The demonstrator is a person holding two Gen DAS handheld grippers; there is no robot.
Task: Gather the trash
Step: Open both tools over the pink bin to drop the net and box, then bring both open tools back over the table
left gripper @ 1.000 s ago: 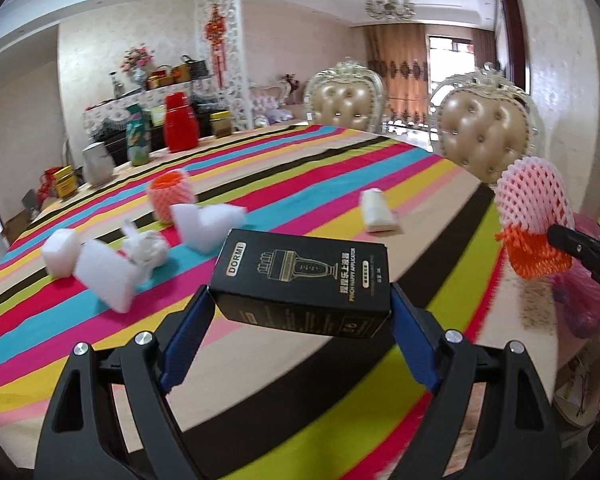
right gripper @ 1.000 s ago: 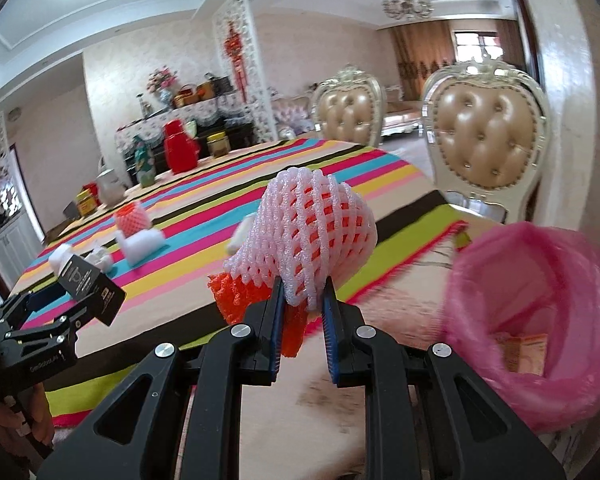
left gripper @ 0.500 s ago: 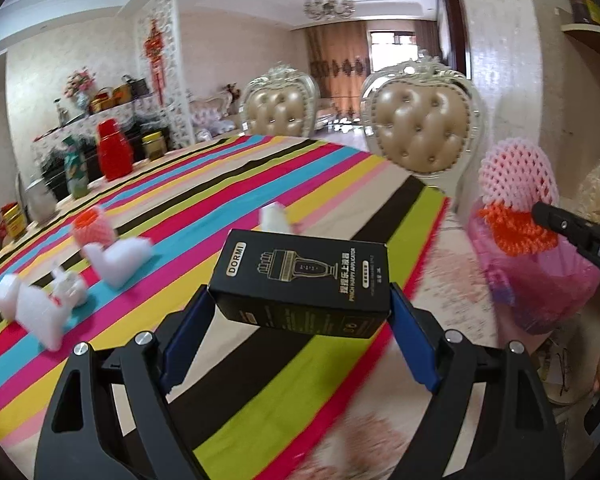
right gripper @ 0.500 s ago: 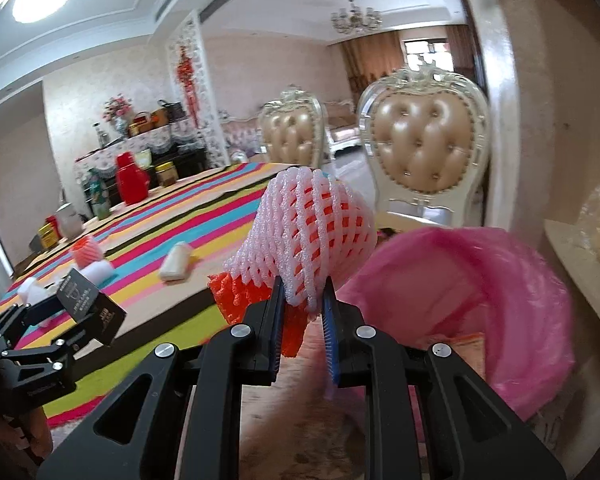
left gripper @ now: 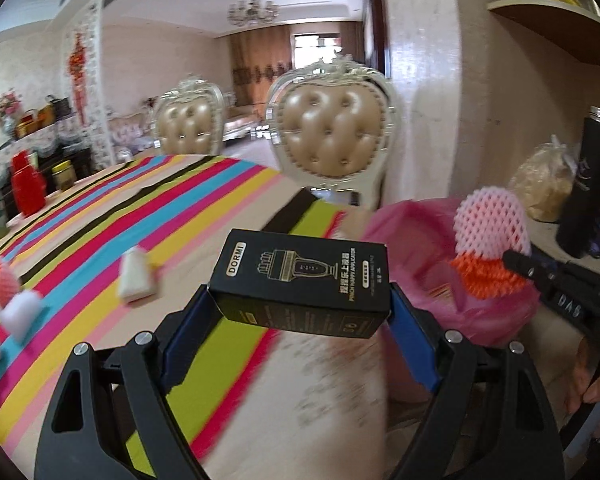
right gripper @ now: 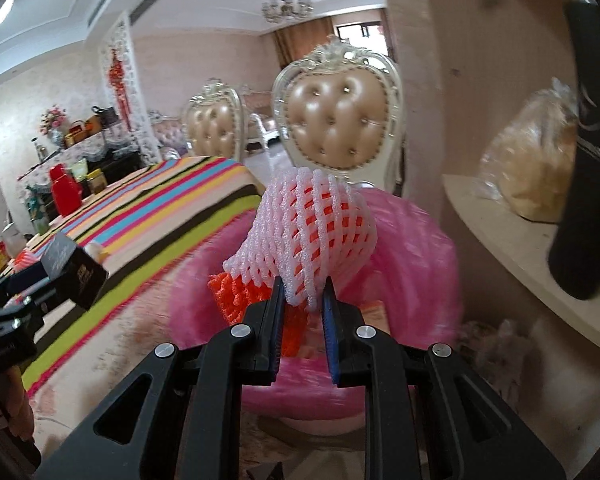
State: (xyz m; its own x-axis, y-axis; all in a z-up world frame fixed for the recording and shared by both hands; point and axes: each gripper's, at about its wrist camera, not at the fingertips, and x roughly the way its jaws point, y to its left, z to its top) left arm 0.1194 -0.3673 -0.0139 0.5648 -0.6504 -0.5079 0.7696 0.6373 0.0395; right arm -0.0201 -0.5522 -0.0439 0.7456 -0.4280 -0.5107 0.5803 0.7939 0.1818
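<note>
Trash in hand is a pink-and-orange foam fruit net [right gripper: 312, 236], pinched in the right gripper [right gripper: 302, 300] with its jaws nearly together, hanging over the pink-lined bin [right gripper: 420, 248] beside the table [left gripper: 100, 216]. The left gripper [left gripper: 300, 312] has its jaws wide, clamped on a black DORMI box [left gripper: 304, 280] near the bin. Neither is dropped yet, and foam scraps [left gripper: 136, 278] lie on the striped cloth, so I judge much is left
</note>
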